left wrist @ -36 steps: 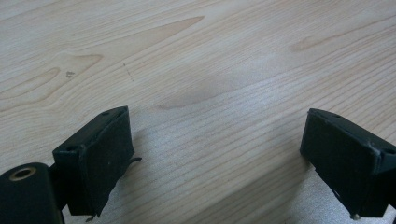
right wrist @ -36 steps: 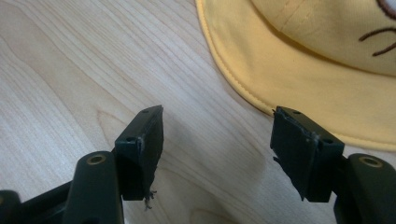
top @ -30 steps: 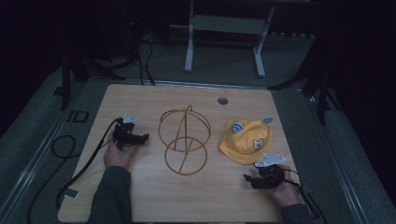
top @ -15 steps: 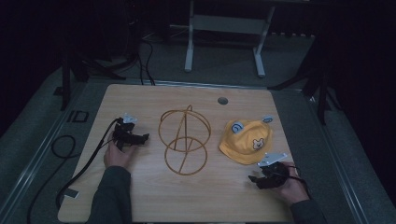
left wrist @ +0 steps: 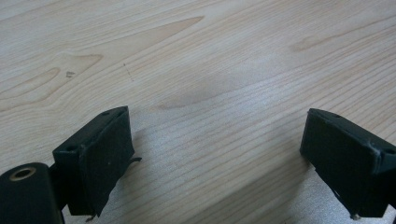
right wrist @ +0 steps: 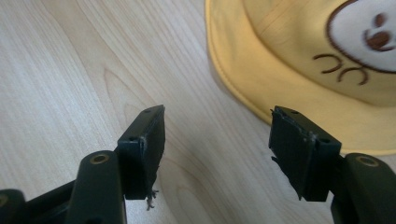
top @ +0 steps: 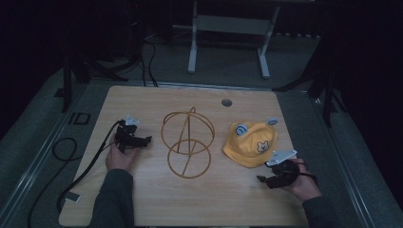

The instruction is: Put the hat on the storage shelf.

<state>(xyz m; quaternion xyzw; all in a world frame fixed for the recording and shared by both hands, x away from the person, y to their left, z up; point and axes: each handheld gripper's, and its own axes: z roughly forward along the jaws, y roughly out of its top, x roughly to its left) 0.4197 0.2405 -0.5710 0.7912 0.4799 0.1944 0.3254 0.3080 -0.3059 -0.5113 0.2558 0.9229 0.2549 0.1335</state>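
A yellow child's hat (top: 250,144) with a bear face and small blue ears lies on the right of the wooden table (top: 142,199). A gold wire stand (top: 187,141) made of hoops sits at the table's middle. My left gripper (top: 140,141) rests low on the table left of the stand, open, with bare wood between its jaws (left wrist: 215,154). My right gripper (top: 267,179) sits just in front of the hat, open, nothing held. In the right gripper view the hat's brim (right wrist: 299,88) lies right beyond the gripper (right wrist: 217,140), close to one fingertip (right wrist: 299,140).
A round grommet hole (top: 226,102) is near the table's far edge. A black cable (top: 81,161) trails off the left side from the left gripper. A white metal frame (top: 228,38) stands on the floor behind the table.
The right hand and gripper have slid a little toward the near right of the table, away from the hat. The left gripper has stayed still.
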